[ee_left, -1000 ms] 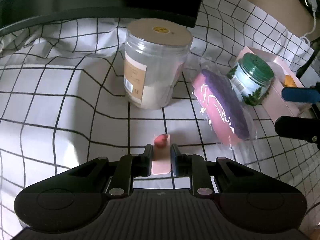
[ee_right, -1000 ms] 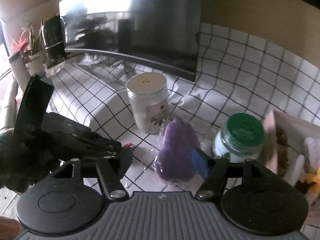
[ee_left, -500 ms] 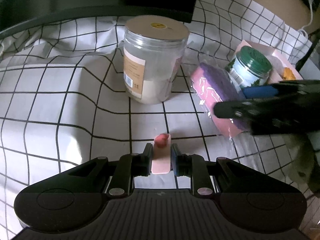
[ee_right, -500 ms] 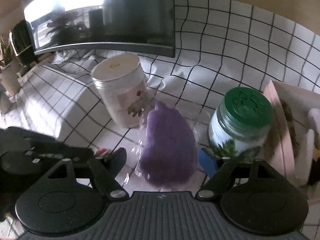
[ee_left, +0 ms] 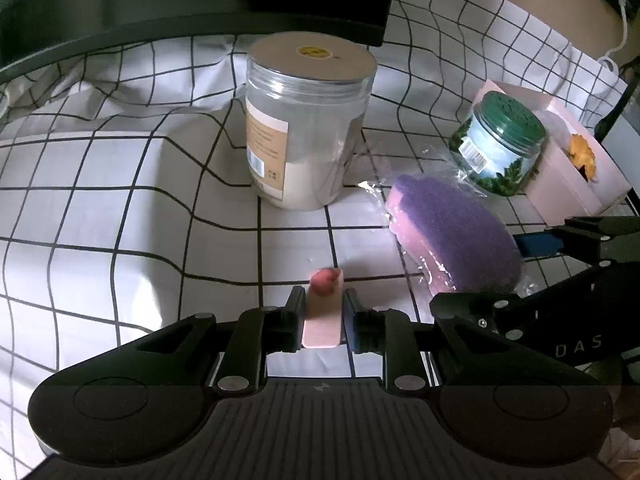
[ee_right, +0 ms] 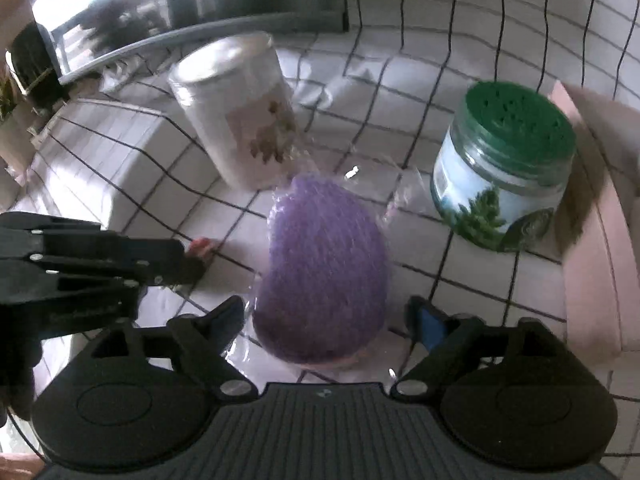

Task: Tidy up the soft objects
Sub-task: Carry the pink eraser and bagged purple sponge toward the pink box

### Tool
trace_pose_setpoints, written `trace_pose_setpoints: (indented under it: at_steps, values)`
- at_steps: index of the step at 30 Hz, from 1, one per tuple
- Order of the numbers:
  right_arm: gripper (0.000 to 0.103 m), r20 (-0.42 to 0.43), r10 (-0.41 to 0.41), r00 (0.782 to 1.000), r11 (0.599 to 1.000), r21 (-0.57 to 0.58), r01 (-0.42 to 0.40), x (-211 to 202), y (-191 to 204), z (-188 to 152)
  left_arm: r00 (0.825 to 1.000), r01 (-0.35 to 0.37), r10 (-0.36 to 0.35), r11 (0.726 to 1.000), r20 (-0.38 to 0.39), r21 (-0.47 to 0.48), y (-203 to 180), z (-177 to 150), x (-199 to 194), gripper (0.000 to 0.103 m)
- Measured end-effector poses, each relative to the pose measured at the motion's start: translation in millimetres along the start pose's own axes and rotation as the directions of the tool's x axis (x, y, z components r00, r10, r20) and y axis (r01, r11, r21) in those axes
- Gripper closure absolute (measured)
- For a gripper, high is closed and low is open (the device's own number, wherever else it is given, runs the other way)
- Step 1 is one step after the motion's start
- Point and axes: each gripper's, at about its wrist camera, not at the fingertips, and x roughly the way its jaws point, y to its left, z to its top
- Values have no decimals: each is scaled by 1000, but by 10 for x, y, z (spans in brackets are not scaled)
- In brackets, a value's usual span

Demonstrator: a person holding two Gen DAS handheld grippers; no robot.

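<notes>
Straddling the wrapped purple sponge (ee_right: 324, 276) on the table (ee_left: 120, 200), the right gripper (ee_right: 326, 322) has its fingers spread wide, empty. The left gripper (ee_left: 323, 316) is clenched on a small pink block (ee_left: 322, 318). Risks: the slick film could slip as the fingers close, and the green-lidded jar (ee_right: 504, 168), near the sponge, could be knocked by a swing toward the pink box (ee_right: 600, 272).

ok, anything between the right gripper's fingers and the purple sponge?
Nothing. In the right wrist view the open right gripper straddles the wrapped purple sponge.
</notes>
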Motion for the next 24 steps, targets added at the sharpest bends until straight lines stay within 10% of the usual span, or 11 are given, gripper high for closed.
trace_pose_setpoints:
  at_steps: [9, 24]
  values:
    - [0, -49, 64, 997, 998, 7, -64, 17, -65, 47, 1000, -3, 3, 1000, 12, 24, -17, -24, -8, 78]
    - [24, 9, -75, 997, 995, -73, 75, -46, 105, 163, 999, -38, 37, 996, 19, 85, -90, -32, 3, 79]
